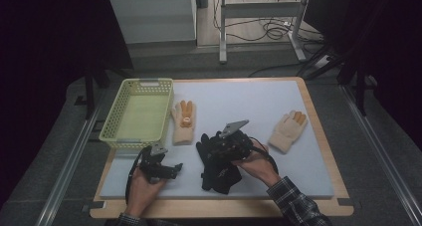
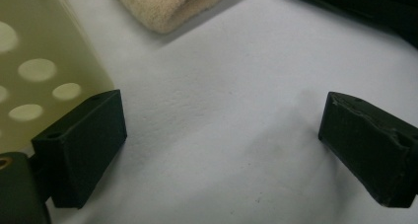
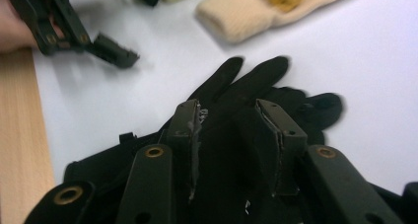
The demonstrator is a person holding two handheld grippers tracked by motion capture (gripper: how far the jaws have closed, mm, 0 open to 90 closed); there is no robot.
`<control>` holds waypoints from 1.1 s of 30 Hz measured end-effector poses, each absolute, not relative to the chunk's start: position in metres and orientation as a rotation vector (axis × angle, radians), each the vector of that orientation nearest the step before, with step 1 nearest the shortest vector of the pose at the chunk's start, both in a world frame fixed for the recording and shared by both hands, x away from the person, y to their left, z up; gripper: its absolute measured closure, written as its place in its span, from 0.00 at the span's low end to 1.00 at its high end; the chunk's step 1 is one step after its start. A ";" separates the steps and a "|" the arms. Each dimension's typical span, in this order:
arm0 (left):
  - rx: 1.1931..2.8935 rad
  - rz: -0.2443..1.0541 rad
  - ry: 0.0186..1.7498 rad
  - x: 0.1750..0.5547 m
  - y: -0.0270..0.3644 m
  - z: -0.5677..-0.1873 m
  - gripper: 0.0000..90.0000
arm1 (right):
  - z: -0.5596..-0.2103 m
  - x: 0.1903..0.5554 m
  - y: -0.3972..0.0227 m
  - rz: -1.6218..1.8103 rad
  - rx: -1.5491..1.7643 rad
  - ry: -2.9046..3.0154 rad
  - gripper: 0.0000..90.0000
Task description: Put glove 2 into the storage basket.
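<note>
A pair of black gloves [image 1: 219,169] lies stacked at the front middle of the white mat [image 1: 249,101]. My right gripper [image 1: 208,147] hangs right over them, and in the right gripper view [image 3: 229,116] its jaws stand part-way apart above the black glove [image 3: 256,81], the pads not pressing on the fabric. To the left, my left gripper [image 1: 175,168] rests low over the mat, jaws wide with nothing between them [image 2: 222,140]. One cream glove [image 1: 183,122] lies beside the basket, another cream glove [image 1: 287,131] at the right.
A yellow-green plastic basket [image 1: 112,117] stands at the back left of the mat, its wall [image 2: 39,61] close to my left gripper's left jaw. The wooden table edge [image 1: 219,206] runs along the front. Bare mat stretches between the two cream gloves.
</note>
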State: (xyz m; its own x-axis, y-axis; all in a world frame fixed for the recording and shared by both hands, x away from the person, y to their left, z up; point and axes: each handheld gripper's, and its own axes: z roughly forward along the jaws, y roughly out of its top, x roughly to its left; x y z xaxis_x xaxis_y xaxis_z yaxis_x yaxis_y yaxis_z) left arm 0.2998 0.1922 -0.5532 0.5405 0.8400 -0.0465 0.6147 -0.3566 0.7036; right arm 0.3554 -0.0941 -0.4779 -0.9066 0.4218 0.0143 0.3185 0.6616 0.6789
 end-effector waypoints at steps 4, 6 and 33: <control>2.102 0.424 1.167 0.300 0.193 -0.553 0.05 | -0.490 0.358 -0.088 0.987 0.609 2.768 0.67; 2.102 0.426 1.166 0.300 0.193 -0.553 0.05 | -0.499 0.360 -0.088 0.950 0.636 2.779 0.78; 2.088 0.425 1.173 0.300 0.192 -0.554 0.05 | -0.469 0.329 -0.101 1.204 1.030 2.491 0.88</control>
